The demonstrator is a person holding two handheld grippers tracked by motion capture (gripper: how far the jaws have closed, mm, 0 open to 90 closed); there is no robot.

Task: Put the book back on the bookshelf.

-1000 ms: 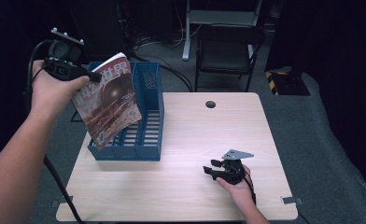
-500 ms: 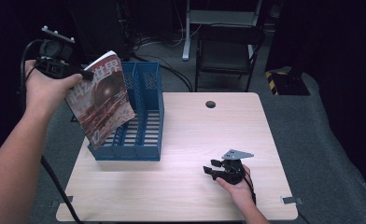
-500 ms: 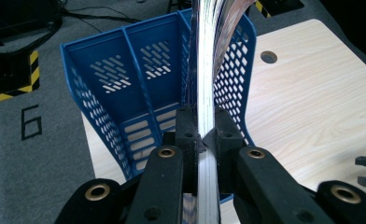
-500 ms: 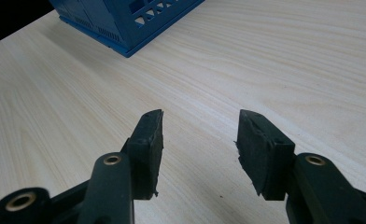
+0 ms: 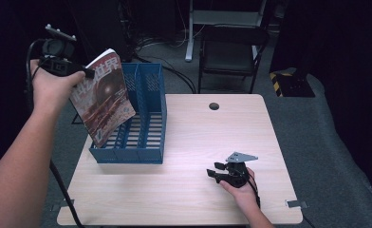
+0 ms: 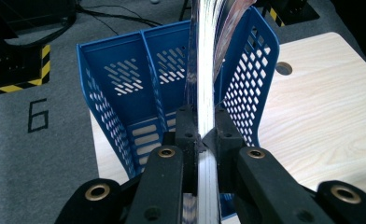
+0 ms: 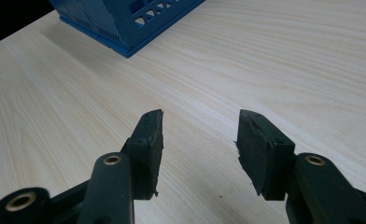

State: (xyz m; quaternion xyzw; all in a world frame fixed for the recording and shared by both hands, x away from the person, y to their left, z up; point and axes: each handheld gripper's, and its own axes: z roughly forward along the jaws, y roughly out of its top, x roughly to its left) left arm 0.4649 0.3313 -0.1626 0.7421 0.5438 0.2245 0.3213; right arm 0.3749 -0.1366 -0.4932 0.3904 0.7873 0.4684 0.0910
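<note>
At the upper left of the high view, the left tool [image 5: 87,72] is clamped tight on the top edge of a magazine [image 5: 103,97], which hangs tilted with its lower corner reaching down over the left side of the blue file rack [image 5: 141,121]. Gripping it by the upper edge lets the pages hang together under their own weight, probably so the lower edge can be steered into one of the rack's slots. From the left gripper view the two jaws pinch the page edges [image 6: 205,93] squarely between them, and the rack's compartments [image 6: 139,88] open up just beyond, so the magazine looks lined up above the dividers rather than seated yet. Its bottom corner seems to sit at or just inside the left compartment, though whether it touches the floor of the rack I cannot tell. Further right, in the lower middle of the high view, the right tool [image 5: 216,171] rests on the table [image 5: 198,133] with its jaws standing well apart and nothing between them, parked clear of the rack. Its own view shows bare wood [image 7: 265,60] ahead and the rack's corner [image 7: 125,28] at the top left.
</note>
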